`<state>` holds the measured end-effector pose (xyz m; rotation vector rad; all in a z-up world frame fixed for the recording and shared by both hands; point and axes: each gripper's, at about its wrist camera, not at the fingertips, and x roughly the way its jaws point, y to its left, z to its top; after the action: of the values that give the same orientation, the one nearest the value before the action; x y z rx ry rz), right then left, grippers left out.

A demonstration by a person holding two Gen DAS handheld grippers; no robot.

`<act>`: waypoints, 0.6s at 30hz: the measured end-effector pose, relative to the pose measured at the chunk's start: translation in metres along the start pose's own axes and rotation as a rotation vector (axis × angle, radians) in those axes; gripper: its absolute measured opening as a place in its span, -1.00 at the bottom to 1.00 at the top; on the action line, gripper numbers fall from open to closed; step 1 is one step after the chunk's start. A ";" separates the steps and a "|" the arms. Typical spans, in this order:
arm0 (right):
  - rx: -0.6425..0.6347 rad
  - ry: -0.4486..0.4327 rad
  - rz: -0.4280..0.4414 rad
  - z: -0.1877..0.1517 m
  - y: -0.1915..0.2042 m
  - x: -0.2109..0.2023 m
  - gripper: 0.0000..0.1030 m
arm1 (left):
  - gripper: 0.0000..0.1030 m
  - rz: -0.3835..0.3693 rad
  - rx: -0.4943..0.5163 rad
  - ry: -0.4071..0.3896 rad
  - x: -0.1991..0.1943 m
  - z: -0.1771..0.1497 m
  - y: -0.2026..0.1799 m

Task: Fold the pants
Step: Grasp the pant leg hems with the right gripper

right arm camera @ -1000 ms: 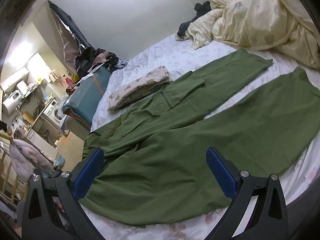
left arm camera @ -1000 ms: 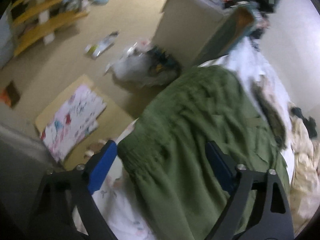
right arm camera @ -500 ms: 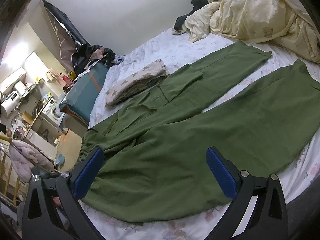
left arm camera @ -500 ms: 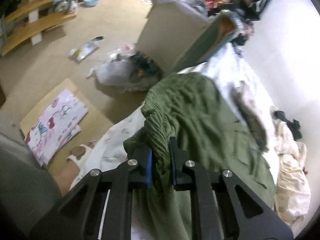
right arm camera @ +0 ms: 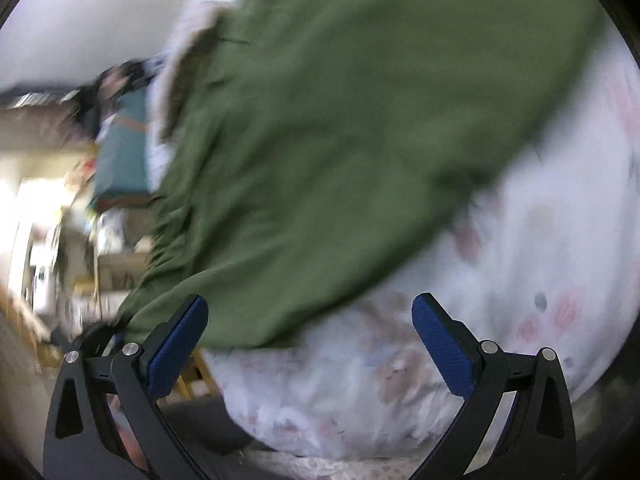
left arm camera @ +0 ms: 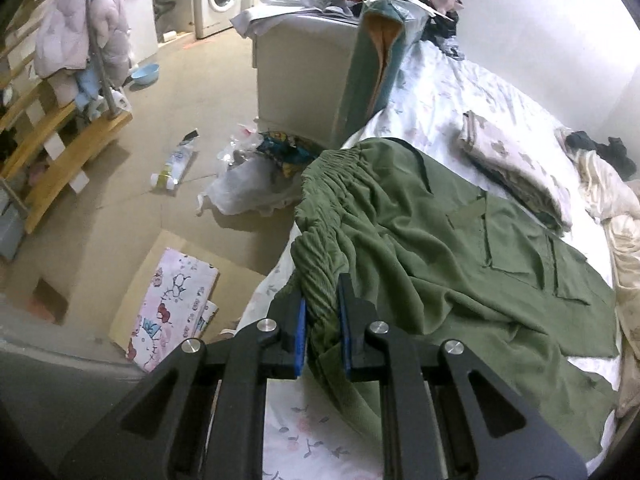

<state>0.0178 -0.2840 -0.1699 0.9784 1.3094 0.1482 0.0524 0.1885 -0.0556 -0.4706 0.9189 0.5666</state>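
Note:
Green pants (left arm camera: 440, 240) lie spread on a bed with a white flowered sheet (left arm camera: 452, 92). My left gripper (left arm camera: 322, 320) is shut on the gathered waistband at its near corner and holds that corner lifted off the sheet. The right wrist view is blurred. There the pants (right arm camera: 340, 140) fill the upper part of the picture, and my right gripper (right arm camera: 310, 336) stands open just above the sheet (right arm camera: 500, 280), at the near edge of the fabric. Nothing sits between its blue pads (right arm camera: 440, 348).
A folded patterned cloth (left arm camera: 516, 164) lies on the bed beyond the pants, and a cream quilt (left arm camera: 616, 216) is bunched at the far right. Beside the bed stand a white cabinet (left arm camera: 296, 76) and a teal bag (left arm camera: 372, 60). Bags and cardboard (left arm camera: 172, 280) litter the floor.
My left gripper shut on the waistband and lifted it, rolling as it rose. My right gripper dropped fast toward the near edge of the pants and rolled, staying open.

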 end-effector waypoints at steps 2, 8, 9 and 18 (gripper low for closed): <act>0.023 0.000 -0.038 0.009 -0.006 0.008 1.00 | -0.79 0.018 0.003 0.012 0.005 -0.003 -0.001; 0.181 -0.231 -0.085 0.064 -0.047 -0.022 0.98 | -0.79 0.038 0.005 0.034 0.014 -0.005 0.003; 0.219 -0.279 -0.090 0.075 -0.055 -0.032 0.97 | -0.80 0.037 -0.001 0.039 0.015 -0.005 0.004; 0.411 -0.571 -0.229 0.171 -0.114 -0.110 0.83 | -0.80 0.049 0.007 0.042 0.017 -0.005 0.003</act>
<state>0.0820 -0.5075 -0.1756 1.0985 0.9200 -0.5606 0.0558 0.1921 -0.0725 -0.4562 0.9746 0.6000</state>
